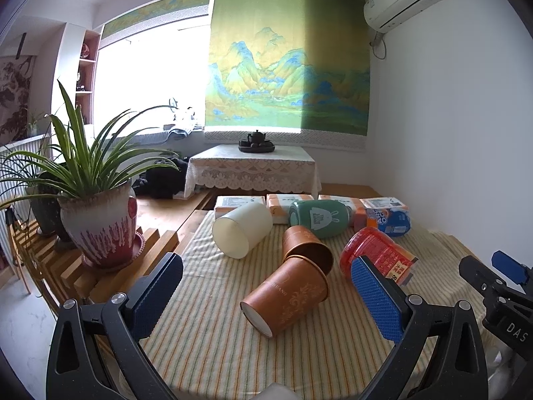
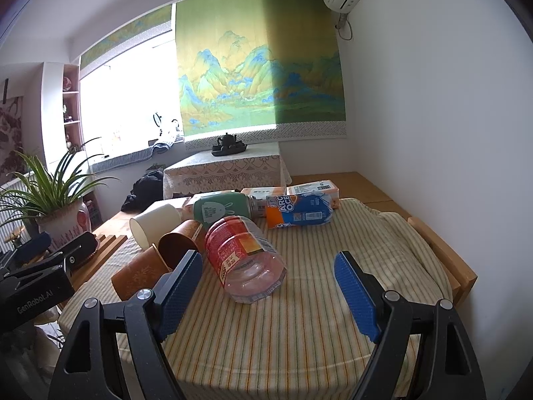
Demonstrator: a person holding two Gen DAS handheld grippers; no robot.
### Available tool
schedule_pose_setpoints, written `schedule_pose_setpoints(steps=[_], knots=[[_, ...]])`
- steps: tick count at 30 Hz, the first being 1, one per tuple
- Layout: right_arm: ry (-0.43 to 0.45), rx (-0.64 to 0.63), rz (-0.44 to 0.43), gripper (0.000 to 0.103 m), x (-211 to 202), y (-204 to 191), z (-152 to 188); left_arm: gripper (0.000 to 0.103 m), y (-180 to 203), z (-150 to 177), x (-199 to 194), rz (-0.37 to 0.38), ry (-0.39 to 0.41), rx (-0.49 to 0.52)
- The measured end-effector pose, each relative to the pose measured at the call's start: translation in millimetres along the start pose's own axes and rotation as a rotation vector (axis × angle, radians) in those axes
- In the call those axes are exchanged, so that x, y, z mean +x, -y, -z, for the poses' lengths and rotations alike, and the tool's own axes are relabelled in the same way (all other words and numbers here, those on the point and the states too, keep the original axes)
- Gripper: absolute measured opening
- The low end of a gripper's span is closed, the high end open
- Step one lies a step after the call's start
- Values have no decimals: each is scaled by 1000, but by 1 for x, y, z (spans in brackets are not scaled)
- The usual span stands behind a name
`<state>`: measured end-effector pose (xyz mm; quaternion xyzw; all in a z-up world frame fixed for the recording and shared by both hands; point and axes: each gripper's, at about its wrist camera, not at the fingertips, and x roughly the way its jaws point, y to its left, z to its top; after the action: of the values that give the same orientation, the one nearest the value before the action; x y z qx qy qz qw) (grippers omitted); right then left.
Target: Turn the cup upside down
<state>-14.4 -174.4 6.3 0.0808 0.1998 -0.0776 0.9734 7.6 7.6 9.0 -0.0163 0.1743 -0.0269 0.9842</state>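
Three cups: two brown paper cups [image 1: 289, 298] [image 1: 306, 246] and one white cup [image 1: 242, 230], all lying on their sides on the striped cloth [image 1: 233, 350]
Closest cup: the near brown one, base toward the left gripper [image 1: 266, 295], rim touching the other brown cup's mouth
Grippers: both wide open, holding nothing; right gripper [image 2: 269, 295] faces the red jar [image 2: 245, 260]
Tip: probably pinch the sidewall lightly, paper crushes easily, then roll it rim-down
Other stuff: one green bottle [image 1: 318, 218], one blue-orange pack [image 1: 388, 220], one potted plant [image 1: 100, 220]
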Motion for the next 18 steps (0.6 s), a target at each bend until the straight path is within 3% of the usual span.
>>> schedule_pose_setpoints(steps=[8, 13, 18], knots=[[-33, -17, -35, 78, 15, -7, -10, 102, -18, 2, 5, -39, -11, -14], [-188, -39, -148, 78, 53, -16, -26, 102, -46, 6, 5, -113, -17, -35], [-302, -33, -243, 78, 91, -30, -43, 102, -71, 19, 15, -96, -91, -69]])
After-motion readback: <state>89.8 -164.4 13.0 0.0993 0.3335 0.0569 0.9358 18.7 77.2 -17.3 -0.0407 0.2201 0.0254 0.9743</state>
